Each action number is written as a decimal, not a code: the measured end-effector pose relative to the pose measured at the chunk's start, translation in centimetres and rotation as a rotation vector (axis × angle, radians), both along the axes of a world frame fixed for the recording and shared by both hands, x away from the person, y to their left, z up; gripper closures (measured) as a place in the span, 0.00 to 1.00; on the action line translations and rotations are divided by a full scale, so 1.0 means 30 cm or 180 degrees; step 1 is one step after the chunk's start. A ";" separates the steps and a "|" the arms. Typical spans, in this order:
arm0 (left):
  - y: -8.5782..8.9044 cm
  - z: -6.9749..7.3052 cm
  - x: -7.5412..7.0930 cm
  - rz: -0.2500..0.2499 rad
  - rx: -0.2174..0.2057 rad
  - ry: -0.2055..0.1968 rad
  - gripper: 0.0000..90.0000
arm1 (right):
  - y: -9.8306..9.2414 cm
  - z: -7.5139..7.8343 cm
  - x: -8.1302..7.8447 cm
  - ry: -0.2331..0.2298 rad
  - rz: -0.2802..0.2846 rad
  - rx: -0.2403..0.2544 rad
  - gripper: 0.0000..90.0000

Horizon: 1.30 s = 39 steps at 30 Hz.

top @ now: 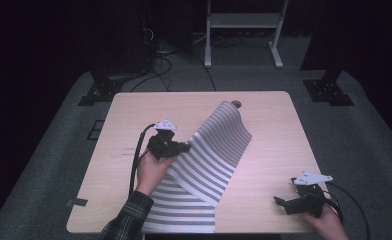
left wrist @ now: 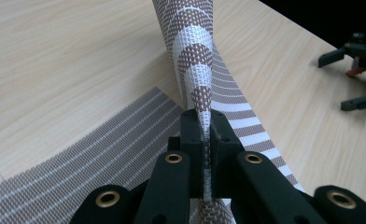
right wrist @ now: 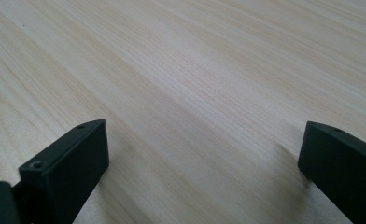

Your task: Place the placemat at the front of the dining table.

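Pinching tight, my left claw [top: 186, 147] holds a fold of the striped mat [top: 211, 155] and lifts it off the wooden table [top: 269, 125]. My left hand [top: 151, 170] reaches in over the mat's near end, which lies flat at the table's front edge. Right of the mat, my right claw [top: 282, 203] rests low near the table's front corner, its jaws spread wide.

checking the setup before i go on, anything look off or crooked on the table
The striped placemat is not flat: the left gripper pinches its edge and lifts it into a twisted fold, with one end overhanging the near table edge. The right gripper is open, apart from it.
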<state>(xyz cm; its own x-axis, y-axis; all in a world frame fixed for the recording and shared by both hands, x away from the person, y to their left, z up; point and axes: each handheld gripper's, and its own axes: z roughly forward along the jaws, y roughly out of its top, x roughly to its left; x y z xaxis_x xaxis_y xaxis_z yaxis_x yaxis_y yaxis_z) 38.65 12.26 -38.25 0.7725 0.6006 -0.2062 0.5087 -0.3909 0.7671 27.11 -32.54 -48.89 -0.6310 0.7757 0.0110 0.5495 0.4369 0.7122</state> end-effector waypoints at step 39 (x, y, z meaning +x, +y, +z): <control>-0.181 -0.006 0.321 0.0288 0.0008 0.0059 0.97 | 0.000 0.000 0.000 -0.0009 0.0022 -0.0003 0.01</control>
